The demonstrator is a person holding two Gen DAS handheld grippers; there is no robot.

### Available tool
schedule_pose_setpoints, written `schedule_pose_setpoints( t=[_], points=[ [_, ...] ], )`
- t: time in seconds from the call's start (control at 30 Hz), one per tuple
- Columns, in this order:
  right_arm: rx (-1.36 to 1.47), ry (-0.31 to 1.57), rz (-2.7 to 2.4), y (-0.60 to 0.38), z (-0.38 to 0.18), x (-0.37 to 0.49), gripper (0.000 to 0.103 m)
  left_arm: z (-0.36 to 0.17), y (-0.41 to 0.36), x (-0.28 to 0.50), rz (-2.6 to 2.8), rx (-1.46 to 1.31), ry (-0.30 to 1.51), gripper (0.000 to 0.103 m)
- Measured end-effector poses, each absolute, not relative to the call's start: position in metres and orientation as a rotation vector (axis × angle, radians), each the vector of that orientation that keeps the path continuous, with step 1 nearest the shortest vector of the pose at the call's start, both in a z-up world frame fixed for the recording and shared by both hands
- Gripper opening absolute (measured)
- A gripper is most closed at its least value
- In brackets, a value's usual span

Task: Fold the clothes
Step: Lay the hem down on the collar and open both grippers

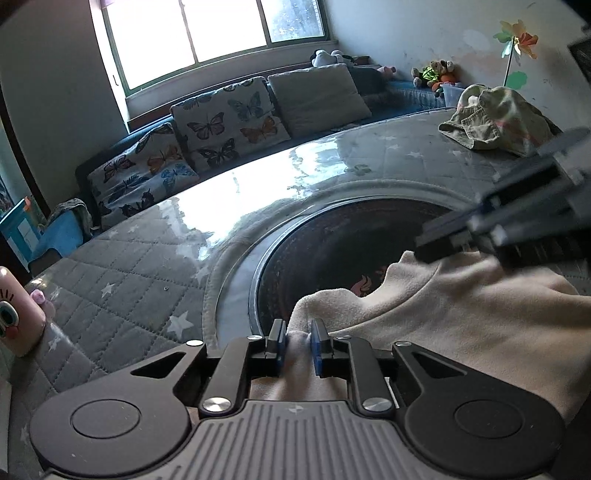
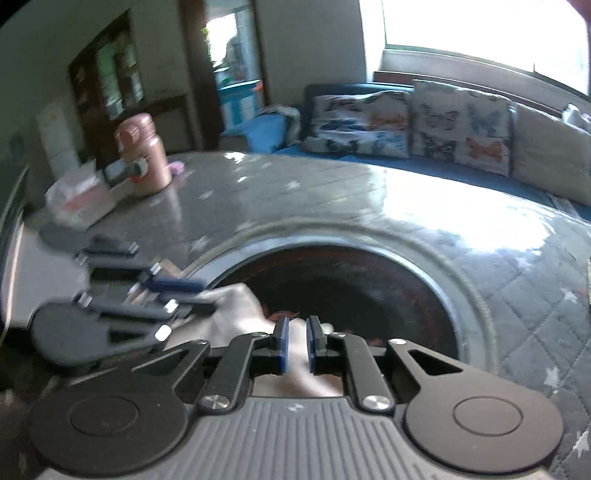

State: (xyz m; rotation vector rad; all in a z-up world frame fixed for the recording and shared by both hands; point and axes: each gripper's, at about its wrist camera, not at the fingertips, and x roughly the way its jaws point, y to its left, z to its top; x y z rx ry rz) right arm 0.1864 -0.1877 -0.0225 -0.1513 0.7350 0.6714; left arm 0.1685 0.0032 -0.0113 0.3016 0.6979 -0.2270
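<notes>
Left wrist view: the left gripper [image 1: 298, 338] has its jaws nearly closed, pinching a bunched edge of the cream fleece garment [image 1: 461, 317], probably to keep that corner under control for a fold. The garment is soft, pale and rumpled, draped over the worktop [image 1: 122, 266] by its dark round inset [image 1: 332, 240].

Right wrist view: the right gripper [image 2: 295, 341] is pinching the same cloth too, jaws almost closed.

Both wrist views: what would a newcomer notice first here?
First, the cream cloth, pinched in the left gripper and the right gripper above a dark round inset in the grey quilted table. Behind it, butterfly cushions line a sofa under the bright window.
</notes>
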Motion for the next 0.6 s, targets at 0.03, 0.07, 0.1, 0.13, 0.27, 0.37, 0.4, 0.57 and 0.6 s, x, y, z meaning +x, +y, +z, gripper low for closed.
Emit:
schedule_pose_setpoints(
  t=[0.03, 0.07, 0.1, 0.13, 0.27, 0.37, 0.4, 0.57, 0.6],
  points=[
    [-0.159, 0.740, 0.682, -0.185, -0.025, 0.185, 0.010, -0.011, 0.003, 0.168, -0.227, 0.299, 0.698, 0.018],
    [-0.166, 0.752, 0.693, -0.181, -0.029, 0.184, 0.010, -0.011, 0.004, 0.168, -0.226, 0.297, 0.699, 0.018],
    [-0.173, 0.762, 0.700, -0.177, -0.034, 0.184, 0.012, -0.011, 0.004, 0.167, -0.226, 0.295, 0.699, 0.018],
    [-0.182, 0.769, 0.698, -0.173, -0.039, 0.186, 0.012, -0.009, 0.004, 0.166, -0.224, 0.292, 0.698, 0.019],
    [-0.172, 0.780, 0.697, -0.170, -0.042, 0.192, 0.012, 0.005, 0.003, 0.156, -0.241, 0.263, 0.671, 0.023],
    [-0.152, 0.785, 0.694, -0.175, -0.039, 0.193, 0.013, 0.014, -0.003, 0.148, -0.276, 0.252, 0.649, 0.023],
    [-0.140, 0.781, 0.687, -0.179, -0.037, 0.191, 0.014, 0.014, -0.007, 0.146, -0.291, 0.254, 0.648, 0.023],
    [-0.118, 0.767, 0.658, -0.199, -0.028, 0.176, 0.019, -0.001, -0.017, 0.152, -0.296, 0.242, 0.691, 0.033],
    [-0.117, 0.770, 0.653, -0.203, -0.028, 0.173, 0.019, -0.004, -0.016, 0.154, -0.291, 0.232, 0.703, 0.034]
  ],
)
